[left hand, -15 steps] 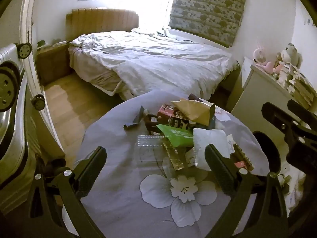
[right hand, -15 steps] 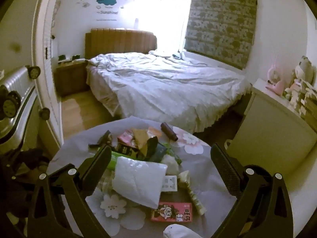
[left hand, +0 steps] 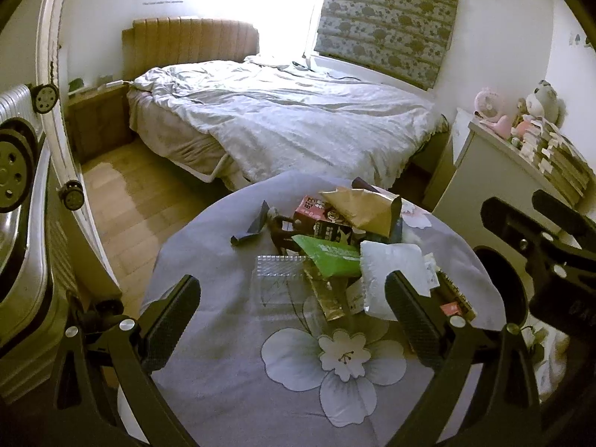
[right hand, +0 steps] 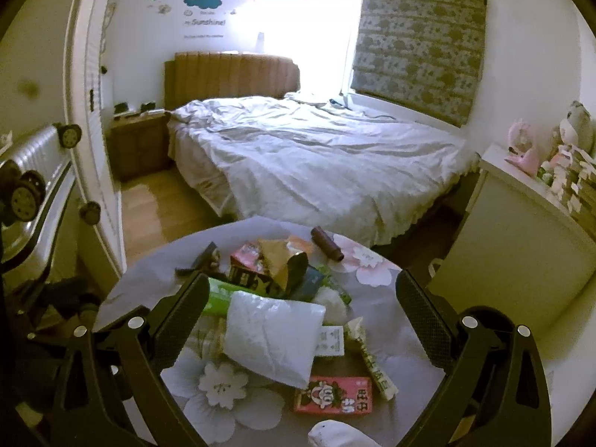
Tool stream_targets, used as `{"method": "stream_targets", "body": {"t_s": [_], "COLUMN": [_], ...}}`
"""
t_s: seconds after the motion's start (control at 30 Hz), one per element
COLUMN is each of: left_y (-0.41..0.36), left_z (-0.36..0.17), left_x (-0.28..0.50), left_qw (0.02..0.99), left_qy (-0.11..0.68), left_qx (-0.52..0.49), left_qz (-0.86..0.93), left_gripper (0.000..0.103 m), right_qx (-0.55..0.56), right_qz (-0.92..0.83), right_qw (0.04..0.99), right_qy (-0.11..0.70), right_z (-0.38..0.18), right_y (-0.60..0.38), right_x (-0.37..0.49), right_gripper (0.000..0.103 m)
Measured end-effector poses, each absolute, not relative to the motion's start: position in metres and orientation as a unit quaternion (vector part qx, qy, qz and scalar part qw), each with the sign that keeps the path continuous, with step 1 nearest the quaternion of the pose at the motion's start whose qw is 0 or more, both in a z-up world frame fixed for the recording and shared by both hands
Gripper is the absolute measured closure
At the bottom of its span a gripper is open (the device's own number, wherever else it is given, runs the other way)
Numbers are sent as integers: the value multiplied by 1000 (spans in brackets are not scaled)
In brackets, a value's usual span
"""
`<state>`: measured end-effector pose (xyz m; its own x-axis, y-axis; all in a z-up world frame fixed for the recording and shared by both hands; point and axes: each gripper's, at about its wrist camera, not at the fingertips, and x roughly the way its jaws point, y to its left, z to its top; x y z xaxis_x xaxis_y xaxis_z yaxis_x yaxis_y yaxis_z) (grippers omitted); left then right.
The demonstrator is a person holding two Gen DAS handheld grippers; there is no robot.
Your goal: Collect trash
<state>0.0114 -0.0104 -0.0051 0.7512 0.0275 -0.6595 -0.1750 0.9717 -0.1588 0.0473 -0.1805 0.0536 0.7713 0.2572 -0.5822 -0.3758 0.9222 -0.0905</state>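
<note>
- Nothing has shifted since half a second ago: both views frame the pile as before.
- Left gripper (left hand: 292,311) and right gripper (right hand: 301,314) hover over the worktop (left hand: 223,391), fingers wide apart, nothing between them.
- Trash pile (left hand: 346,246) sits mid-worktop: white pouch (right hand: 273,337), green wrapper (left hand: 327,259), red carton (right hand: 333,395).
- Judgement: collection not yet begun; everything left to pick up.

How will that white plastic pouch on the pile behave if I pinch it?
The white pouch looks puffy and creased, so it is probably light and soft and would likely crumple. Its glossy film may be slippery. It leans on other wrappers, so lifting it could shift them.
</note>
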Motion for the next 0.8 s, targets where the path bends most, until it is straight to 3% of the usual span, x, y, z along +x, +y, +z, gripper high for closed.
{"method": "stream_targets", "body": {"t_s": [0.8], "left_y": [-10], "left_z": [-16], "left_x": [20], "left_qw": [924], "left_qy": [365], "left_qx": [-105], "left_qz": [48], "left_gripper": [5], "right_qx": [-87], "right_qz": [183], "right_qw": [929], "right_qy": [309], "right_z": [40], "right_y": [-186], "right_x": [62], "right_gripper": [4]}}
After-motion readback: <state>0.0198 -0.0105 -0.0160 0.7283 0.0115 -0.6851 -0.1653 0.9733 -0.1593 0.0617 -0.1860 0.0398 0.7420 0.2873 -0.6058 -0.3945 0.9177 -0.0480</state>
